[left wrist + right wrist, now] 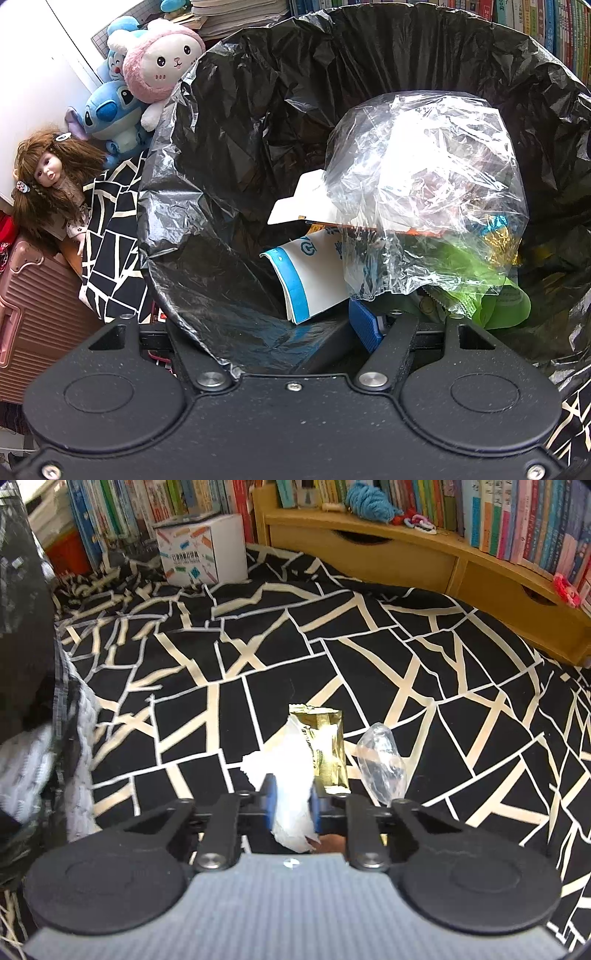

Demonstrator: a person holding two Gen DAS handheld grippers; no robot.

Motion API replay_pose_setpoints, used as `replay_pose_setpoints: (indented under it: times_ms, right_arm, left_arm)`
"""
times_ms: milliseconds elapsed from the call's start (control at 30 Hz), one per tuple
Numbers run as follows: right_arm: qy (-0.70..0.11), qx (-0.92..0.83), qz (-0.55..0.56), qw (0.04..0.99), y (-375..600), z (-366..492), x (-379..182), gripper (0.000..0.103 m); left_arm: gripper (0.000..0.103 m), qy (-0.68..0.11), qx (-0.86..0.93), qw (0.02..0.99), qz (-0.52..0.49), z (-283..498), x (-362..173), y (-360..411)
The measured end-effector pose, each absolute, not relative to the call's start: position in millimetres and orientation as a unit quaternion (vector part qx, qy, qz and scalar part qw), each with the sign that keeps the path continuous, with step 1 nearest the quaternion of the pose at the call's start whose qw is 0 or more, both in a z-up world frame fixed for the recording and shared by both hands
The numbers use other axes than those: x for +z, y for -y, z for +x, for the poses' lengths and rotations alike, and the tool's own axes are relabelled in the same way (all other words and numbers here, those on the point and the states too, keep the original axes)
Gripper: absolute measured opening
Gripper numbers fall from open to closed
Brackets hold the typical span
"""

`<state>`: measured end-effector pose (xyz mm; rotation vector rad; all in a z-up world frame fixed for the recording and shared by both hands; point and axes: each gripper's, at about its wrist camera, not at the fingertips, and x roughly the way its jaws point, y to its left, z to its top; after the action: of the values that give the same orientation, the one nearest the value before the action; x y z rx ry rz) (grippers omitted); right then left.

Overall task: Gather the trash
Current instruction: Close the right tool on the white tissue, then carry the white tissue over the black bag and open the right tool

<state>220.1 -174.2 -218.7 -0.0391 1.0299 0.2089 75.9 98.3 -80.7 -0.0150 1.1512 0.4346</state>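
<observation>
Left wrist view looked steeply down from close, straight into the black bag (236,155). Right wrist view faced down and forward over the patterned cloth (258,657), bookshelf (406,554) behind. Both shared that cloth and the bag's edge.

Black bin bag (258,110), black-and-cream patterned cloth (332,646), white tissue (291,775), gold wrapper (328,746)

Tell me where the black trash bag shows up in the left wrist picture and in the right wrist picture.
Left wrist: the black trash bag fills the middle and right of the picture, mouth open, trash inside.
Right wrist: only a dark, blurred strip of the bag runs down the left edge.
Shared landmark: the black cloth with cream lines, left of the bag in one view, across the whole middle in the other.
</observation>
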Motion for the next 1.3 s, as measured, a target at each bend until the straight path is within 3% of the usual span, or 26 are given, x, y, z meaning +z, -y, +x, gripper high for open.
replay_pose_setpoints:
  times_ms: [333,467,533,600,767,933,1000,1033,1067,1300]
  right_arm:
    - [-0.468,0.131,0.02,0.874,185,190,-193,0.011]
    - [-0.462,0.129,0.015,0.878,184,181,-190,0.012]
    - [-0.458,0.109,-0.013,0.882,180,181,-193,0.047]
    - [-0.456,0.104,-0.018,0.884,178,184,-197,0.065]
    - [-0.444,0.105,-0.058,0.888,164,193,-215,0.079]
    - [-0.434,0.121,-0.135,0.883,138,191,-240,0.08]
    - [-0.433,0.126,-0.145,0.881,134,190,-243,0.069]
    - [-0.433,0.128,-0.136,0.882,136,190,-242,0.058]
    - [-0.434,0.125,-0.126,0.883,138,190,-240,0.055]
    - [-0.424,0.132,-0.098,0.891,153,176,-221,0.053]
  left_arm:
    - [0.066,-0.538,0.202,0.819,-0.007,76,-79,-99]
    - [0.066,-0.536,0.2,0.82,-0.005,75,-79,-98]
    - [0.066,-0.536,0.2,0.82,-0.004,75,-79,-97]
    - [0.066,-0.536,0.198,0.821,-0.003,74,-79,-97]
    - [0.066,-0.536,0.198,0.82,-0.003,74,-79,-97]
    - [0.066,-0.536,0.199,0.82,-0.003,74,-79,-97]
    - [0.066,-0.536,0.199,0.82,-0.004,75,-79,-97]
    - [0.066,-0.536,0.199,0.821,-0.004,75,-79,-97]
    - [0.066,-0.535,0.199,0.821,-0.005,75,-79,-97]
    - [0.067,-0.533,0.2,0.822,-0.006,74,-78,-97]
